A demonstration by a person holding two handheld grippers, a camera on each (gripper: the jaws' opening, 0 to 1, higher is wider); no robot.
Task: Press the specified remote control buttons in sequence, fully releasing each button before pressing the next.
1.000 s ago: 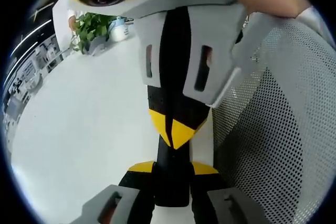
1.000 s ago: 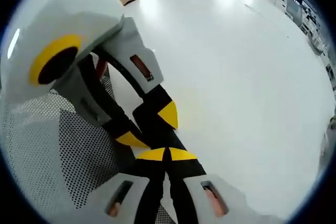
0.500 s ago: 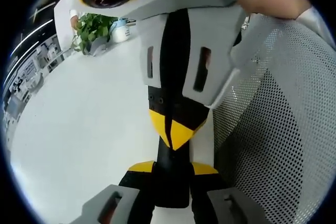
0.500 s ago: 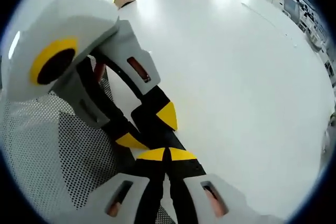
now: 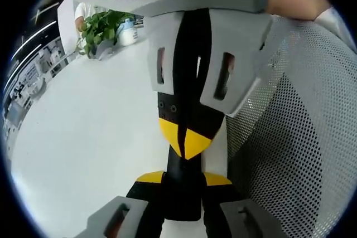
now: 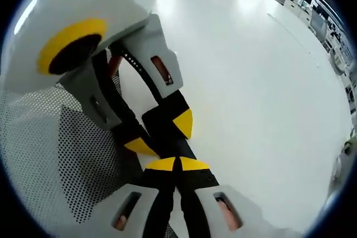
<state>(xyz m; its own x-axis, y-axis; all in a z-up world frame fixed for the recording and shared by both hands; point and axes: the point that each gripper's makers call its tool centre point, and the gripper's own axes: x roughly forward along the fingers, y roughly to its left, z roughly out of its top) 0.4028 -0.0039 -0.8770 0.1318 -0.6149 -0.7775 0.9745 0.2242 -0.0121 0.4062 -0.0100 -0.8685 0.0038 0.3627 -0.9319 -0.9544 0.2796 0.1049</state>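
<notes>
My left gripper (image 5: pixel 183 178) is shut on a slim black remote control (image 5: pixel 182 196), whose body stands up between the yellow-tipped jaws. From the top of the left gripper view comes my right gripper (image 5: pixel 183 143), shut, its joined yellow tips resting against the remote's far end. In the right gripper view my right gripper (image 6: pixel 178 164) shows the same shut tips at the bottom. Just beyond them the left gripper (image 6: pixel 162 136) reaches in from the upper left, clamped on the remote (image 6: pixel 169 147). The buttons are hidden by the jaws.
A white round table (image 5: pixel 83 126) (image 6: pixel 251 82) lies under both grippers. A grey mesh chair back (image 5: pixel 290 137) (image 6: pixel 44 154) stands close beside them. A potted plant (image 5: pixel 100 29) sits at the table's far edge. A person's hand (image 5: pixel 290 1) holds the right gripper.
The right gripper's body has rolled and shifted slightly and both views have moved a little. Its shut tips stay against the remote, and the left gripper's hold is unchanged.
</notes>
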